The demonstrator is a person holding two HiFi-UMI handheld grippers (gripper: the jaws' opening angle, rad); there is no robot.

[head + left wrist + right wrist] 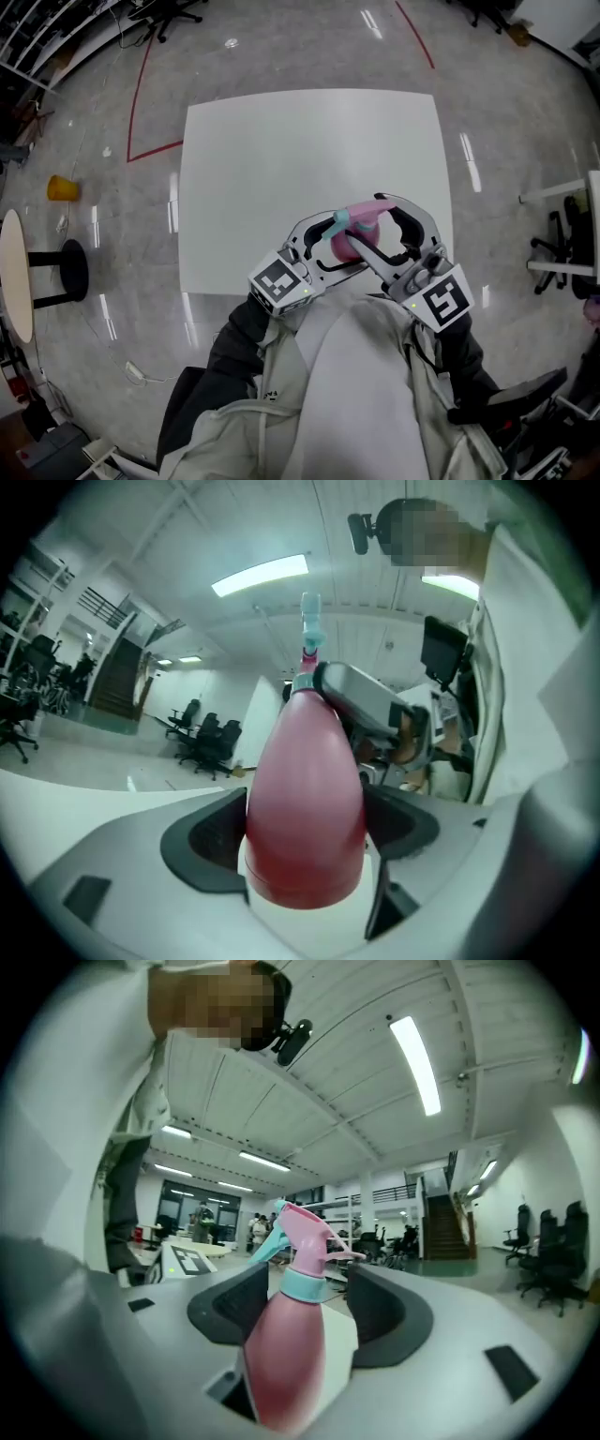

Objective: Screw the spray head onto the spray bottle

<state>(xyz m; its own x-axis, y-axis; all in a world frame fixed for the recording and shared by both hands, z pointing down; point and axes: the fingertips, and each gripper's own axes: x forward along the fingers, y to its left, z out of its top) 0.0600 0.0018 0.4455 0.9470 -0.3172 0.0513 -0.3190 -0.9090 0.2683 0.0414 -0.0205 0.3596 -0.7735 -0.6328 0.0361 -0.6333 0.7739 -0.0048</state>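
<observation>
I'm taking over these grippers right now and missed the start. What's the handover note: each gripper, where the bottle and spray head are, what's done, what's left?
Left gripper: shut on the body of the pink spray bottle, held over the near edge of the table.
Right gripper: fingers apart around the teal collar, not pressing it.
Done: spray head sits on the neck.
Left: tightness doesn't show; probably close on the collar and turn until snug.

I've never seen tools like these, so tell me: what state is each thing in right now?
spray bottle: gripped round its body, held in the air
spray head: seated on the bottle's neck; tightness can't be told
left gripper: shut on the spray bottle
right gripper: open, jaws apart around the spray head's base
</observation>
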